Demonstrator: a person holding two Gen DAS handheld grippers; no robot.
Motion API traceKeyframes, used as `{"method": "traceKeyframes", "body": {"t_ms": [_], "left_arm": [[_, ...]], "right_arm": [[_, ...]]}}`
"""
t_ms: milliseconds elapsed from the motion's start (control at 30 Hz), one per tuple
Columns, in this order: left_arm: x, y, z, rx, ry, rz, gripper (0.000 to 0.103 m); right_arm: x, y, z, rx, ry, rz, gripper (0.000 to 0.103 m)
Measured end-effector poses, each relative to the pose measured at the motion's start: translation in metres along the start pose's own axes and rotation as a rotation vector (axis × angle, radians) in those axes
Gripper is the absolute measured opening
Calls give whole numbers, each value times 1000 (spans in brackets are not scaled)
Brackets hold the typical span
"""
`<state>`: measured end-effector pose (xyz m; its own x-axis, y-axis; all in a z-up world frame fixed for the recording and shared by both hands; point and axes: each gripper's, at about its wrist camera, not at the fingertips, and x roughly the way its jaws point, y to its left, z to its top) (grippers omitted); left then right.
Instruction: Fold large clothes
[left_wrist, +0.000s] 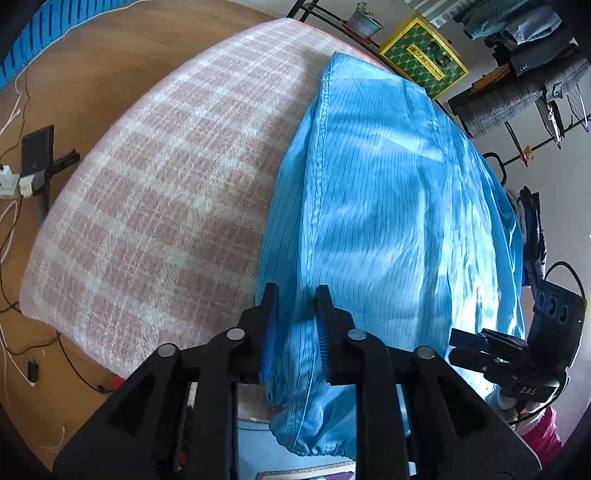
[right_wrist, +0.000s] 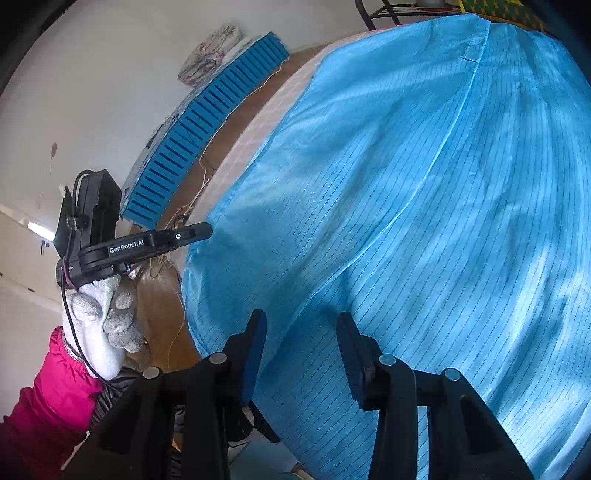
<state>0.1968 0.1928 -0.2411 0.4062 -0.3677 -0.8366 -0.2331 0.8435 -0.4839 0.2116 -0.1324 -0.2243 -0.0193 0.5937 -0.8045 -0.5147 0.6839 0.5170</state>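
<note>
Two hand-held grippers hover over a bright blue pinstriped garment (left_wrist: 388, 206) spread on a bed covered by a pink-and-white checked blanket (left_wrist: 147, 192). The garment lies along the right part of the blanket in the left wrist view, and its gathered elastic cuff (left_wrist: 314, 439) hangs over the near edge. The left gripper (left_wrist: 295, 325) has its jaws a little apart with a fold of the blue fabric running up between them; whether the pads pinch the cloth cannot be told. In the right wrist view the right gripper (right_wrist: 301, 350) stands with its jaws parted wider above the cloth, the pads clear of it and gripping nothing. A hand in a white knit glove (right_wrist: 99, 325) with a magenta sleeve (right_wrist: 40, 402) holds the left gripper at the garment's edge. Beyond the bed, a blue slatted crate (right_wrist: 207, 122) stands against the white wall, and a clothes rack (left_wrist: 524, 74) stands at the far side.
</note>
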Motion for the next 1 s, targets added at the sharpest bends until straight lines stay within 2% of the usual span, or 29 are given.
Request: {"method": "traceKeyframes", "body": {"t_ms": [33, 100, 167, 300, 333, 367, 433, 567, 667, 767, 867, 900, 933, 967, 1000], "left_arm": [[1, -1, -3, 13, 6, 1, 19], [1, -8, -8, 58, 2, 45, 1], [-9, -11, -9, 56, -30, 55, 1], [-35, -9, -6, 33, -120, 47, 1], [-36, -7, -4, 30, -124, 67, 8], [-33, -3, -2, 20, -108, 73, 28], [-29, 8, -1, -29, -100, 56, 51], [-15, 29, 4, -110, -65, 5, 54], [-3, 37, 6, -173, -33, -50, 54], [6, 35, 5, -184, -22, -70, 54], [9, 25, 7, -144, -33, -39, 53], [10, 22, 9, -127, -37, -30, 51], [14, 18, 10, -111, -31, -29, 34], [18, 15, 11, -100, -22, -28, 12], [21, 14, 11, -99, -15, -37, 6]], "right_arm": [[6, 6, -2, -18, 14, -7, 31], [17, 13, -3, -48, 39, -11, 5], [23, 19, -4, -57, 40, -21, 0], [18, 21, 6, 1, 1, 44, 0], [19, 18, 6, 3, 10, 28, 0], [22, 19, 6, -17, 20, -11, 0], [29, 22, 4, -63, 37, -89, 3], [20, 29, 2, -86, 31, -111, 18], [-4, 37, 0, -139, -21, -158, 18], [-22, 43, 4, -151, -98, -187, 20], [-27, 38, 11, -140, -135, -180, 24], [-24, 35, 13, -137, -133, -185, 24], [-19, 32, 14, -135, -128, -187, 24], [-12, 30, 15, -136, -118, -186, 24], [-3, 30, 17, -140, -107, -191, 24]]}}
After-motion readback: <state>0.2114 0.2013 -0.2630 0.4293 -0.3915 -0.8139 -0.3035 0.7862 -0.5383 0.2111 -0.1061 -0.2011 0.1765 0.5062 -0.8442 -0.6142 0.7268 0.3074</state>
